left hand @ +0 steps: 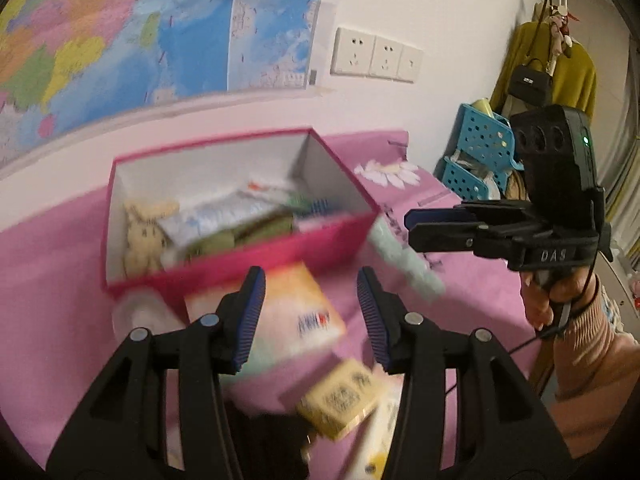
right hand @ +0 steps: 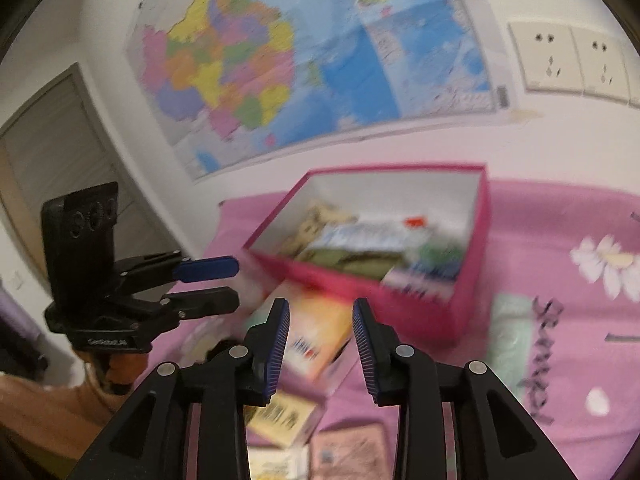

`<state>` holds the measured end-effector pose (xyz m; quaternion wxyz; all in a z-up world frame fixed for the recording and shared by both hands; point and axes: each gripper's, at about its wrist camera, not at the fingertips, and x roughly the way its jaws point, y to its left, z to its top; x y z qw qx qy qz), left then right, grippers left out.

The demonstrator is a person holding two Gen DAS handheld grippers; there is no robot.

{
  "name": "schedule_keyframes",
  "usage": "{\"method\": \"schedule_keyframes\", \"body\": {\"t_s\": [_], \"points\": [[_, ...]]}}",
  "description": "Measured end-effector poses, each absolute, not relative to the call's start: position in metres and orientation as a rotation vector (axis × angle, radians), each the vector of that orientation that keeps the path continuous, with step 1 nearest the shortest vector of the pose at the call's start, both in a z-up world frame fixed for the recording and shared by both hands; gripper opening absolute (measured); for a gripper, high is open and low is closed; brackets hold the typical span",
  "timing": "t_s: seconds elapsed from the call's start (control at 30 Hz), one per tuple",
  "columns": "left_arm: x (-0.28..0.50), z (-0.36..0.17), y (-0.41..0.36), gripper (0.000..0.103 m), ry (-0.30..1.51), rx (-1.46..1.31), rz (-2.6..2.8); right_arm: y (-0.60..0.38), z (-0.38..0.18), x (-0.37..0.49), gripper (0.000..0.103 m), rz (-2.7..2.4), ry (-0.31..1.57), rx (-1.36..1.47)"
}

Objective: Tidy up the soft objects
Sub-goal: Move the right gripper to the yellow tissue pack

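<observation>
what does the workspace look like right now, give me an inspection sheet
surface: pink bedspread with a daisy print and dark lettering.
job's things: open red box holding a cream plush bunny, green cloth and packets; orange-and-white tissue pack lies just in front of it.
clutter: yellow packet, mint cloth, pink packet; all blurred.
grippers: left claw open and empty, over the tissue pack; right claw open and empty.
cables: thin black cable under the right hand.
surroundings: wall map, wall sockets, blue baskets, yellow garment with black handbag.
</observation>
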<state>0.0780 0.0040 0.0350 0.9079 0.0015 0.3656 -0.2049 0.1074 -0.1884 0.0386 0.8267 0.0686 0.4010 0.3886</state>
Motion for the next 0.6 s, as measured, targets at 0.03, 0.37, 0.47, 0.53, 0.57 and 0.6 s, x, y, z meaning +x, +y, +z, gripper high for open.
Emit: {"method": "schedule_keyframes", "body": {"t_s": [0.03,0.37,0.47,0.53,0.57,0.6], "points": [[0.072,0.029,0.006,0.05,0.767,0.0,-0.421,-0.187,0.035,0.103,0.035,0.829,0.863,0.142],[0.045,-0.035,0.017,0.05,0.932,-0.086,-0.416,-0.175,-0.01,0.078,0.039,0.841,0.983,0.169],[0.038,-0.047,0.016,0.05,0.957,-0.107,-0.41,-0.168,-0.021,0.071,0.039,0.838,1.007,0.166],[0.035,-0.054,0.015,0.05,0.973,-0.12,-0.412,-0.162,-0.03,0.069,0.039,0.842,1.031,0.168],[0.033,-0.056,0.014,0.05,0.978,-0.122,-0.415,-0.162,-0.033,0.067,0.039,0.845,1.039,0.174],[0.033,-0.057,0.013,0.05,0.983,-0.121,-0.417,-0.16,-0.037,0.067,0.039,0.844,1.05,0.174]]}}
